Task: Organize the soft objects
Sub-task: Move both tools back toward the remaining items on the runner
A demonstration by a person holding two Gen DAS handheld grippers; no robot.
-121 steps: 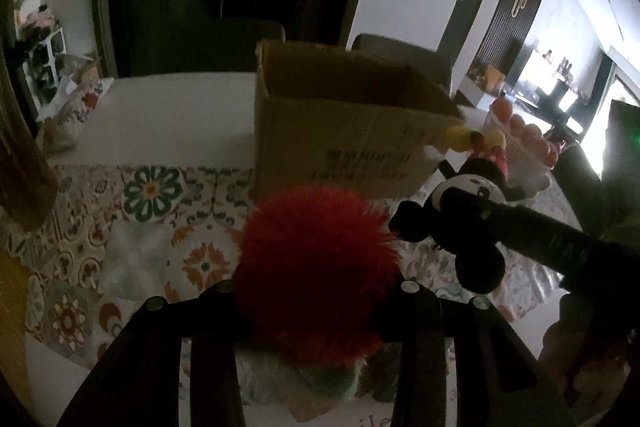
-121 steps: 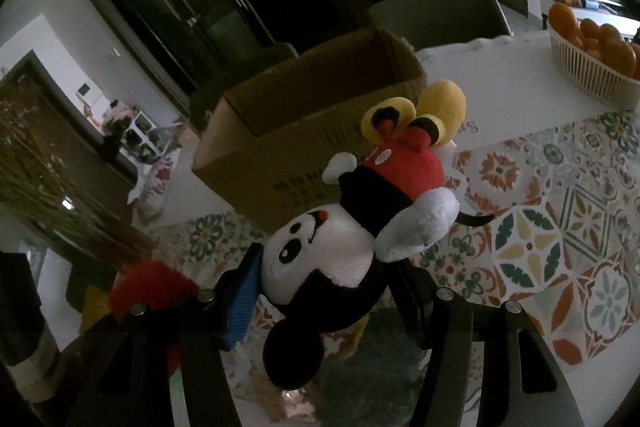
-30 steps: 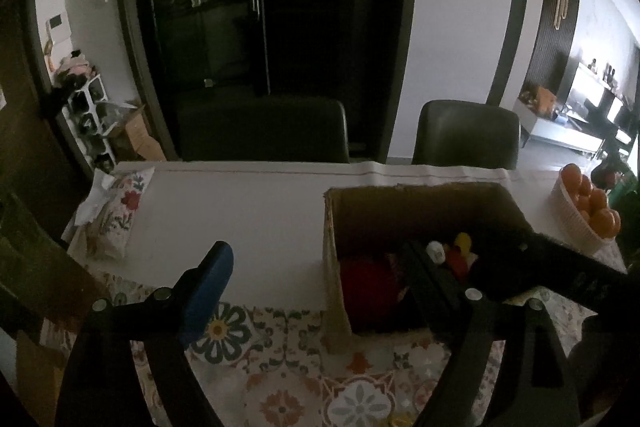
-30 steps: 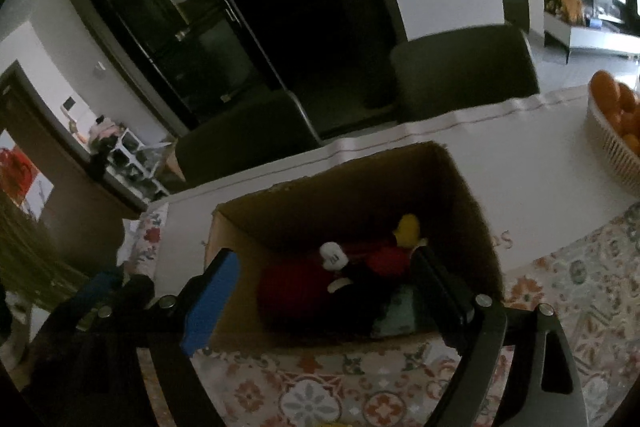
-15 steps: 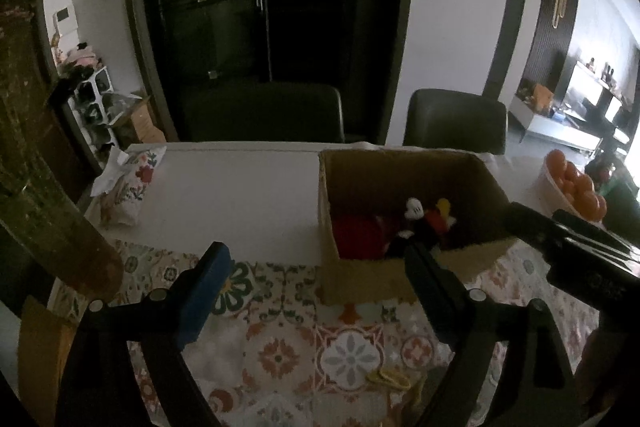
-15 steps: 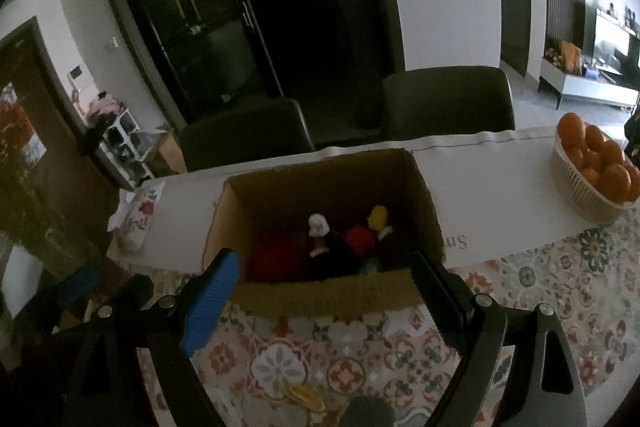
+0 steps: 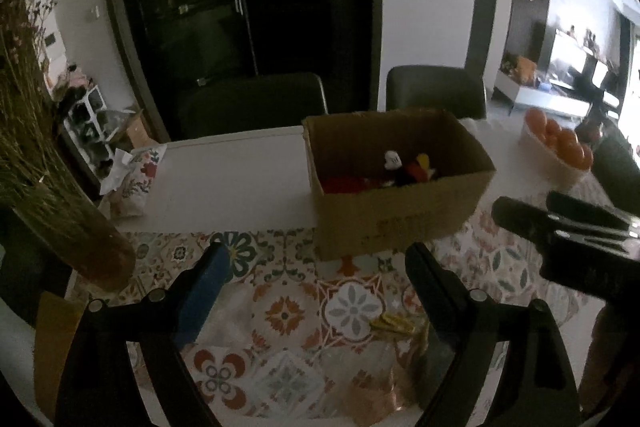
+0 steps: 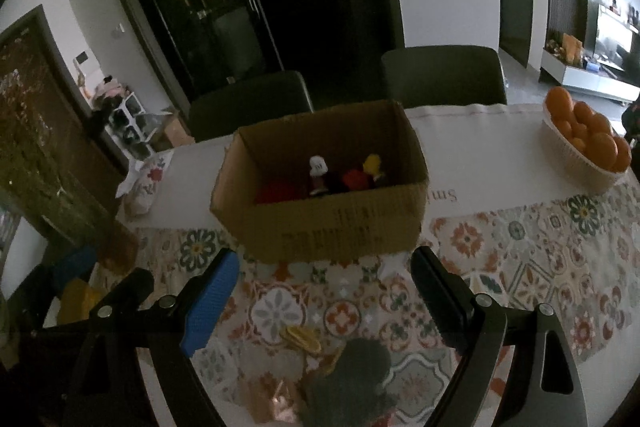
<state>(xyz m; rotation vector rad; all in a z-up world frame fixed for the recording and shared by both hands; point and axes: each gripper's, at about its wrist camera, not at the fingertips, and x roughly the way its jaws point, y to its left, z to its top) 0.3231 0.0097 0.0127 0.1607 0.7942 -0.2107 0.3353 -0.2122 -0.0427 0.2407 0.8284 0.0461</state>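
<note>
A brown cardboard box point(image 7: 400, 219) point(image 8: 332, 227) stands open on the table. Inside it lie a red fluffy toy point(image 7: 344, 183) point(image 8: 280, 193) and a black, red and yellow mouse plush point(image 7: 408, 171) point(image 8: 344, 177). My left gripper point(image 7: 316, 263) is open and empty, hanging over the patterned cloth in front of the box. My right gripper point(image 8: 324, 267) is likewise open and empty, just in front of the box. Below it lie a dark grey plush point(image 8: 356, 375), a yellow item point(image 8: 300, 339) point(image 7: 394, 323) and a coppery soft item point(image 8: 276, 403) point(image 7: 372, 399).
A white basket of oranges point(image 8: 576, 155) point(image 7: 548, 155) sits at the right. A vase of dried stems point(image 7: 60, 207) stands at the left, with a floral pouch point(image 7: 136, 179) behind it. Two dark chairs point(image 7: 252, 103) stand past the far table edge. The patterned cloth point(image 8: 520, 267) covers the near side.
Four seconds ago each gripper held a toy; both toys now lie in the box. Over the last second both grippers have pulled back from the box toward the near side.
</note>
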